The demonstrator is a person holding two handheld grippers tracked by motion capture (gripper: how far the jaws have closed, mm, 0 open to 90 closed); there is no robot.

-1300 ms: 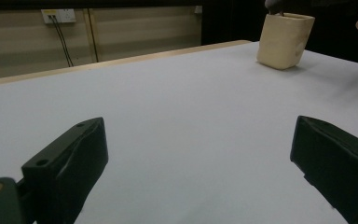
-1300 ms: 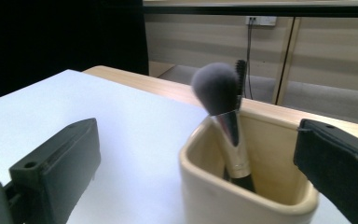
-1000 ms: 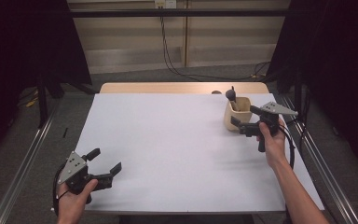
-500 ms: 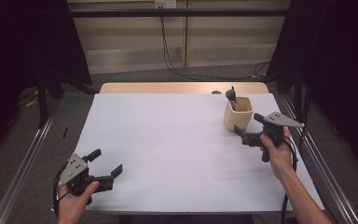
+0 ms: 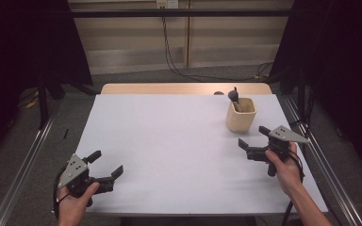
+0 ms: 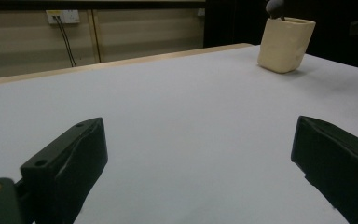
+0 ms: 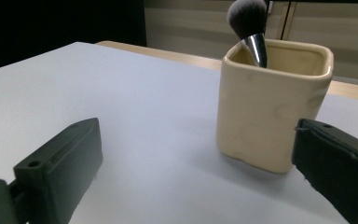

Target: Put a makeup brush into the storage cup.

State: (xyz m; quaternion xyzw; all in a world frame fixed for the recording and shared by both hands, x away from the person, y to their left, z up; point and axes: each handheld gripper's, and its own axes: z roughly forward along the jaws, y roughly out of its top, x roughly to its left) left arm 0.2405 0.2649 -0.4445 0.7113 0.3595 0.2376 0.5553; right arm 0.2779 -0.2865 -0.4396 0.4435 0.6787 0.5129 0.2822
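Cream cup, brush upright inside, bristles up; both tongs apart, empty.

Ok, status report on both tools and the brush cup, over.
Left tool open, empty, near table corner. Right tool open, empty, just short of cup. Brush stands in cup, bristles up. Nothing between tool and cup.

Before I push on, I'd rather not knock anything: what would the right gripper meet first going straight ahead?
Probably the cream cup holding the brush; it stands just ahead of the open right gripper, slightly right of centre.
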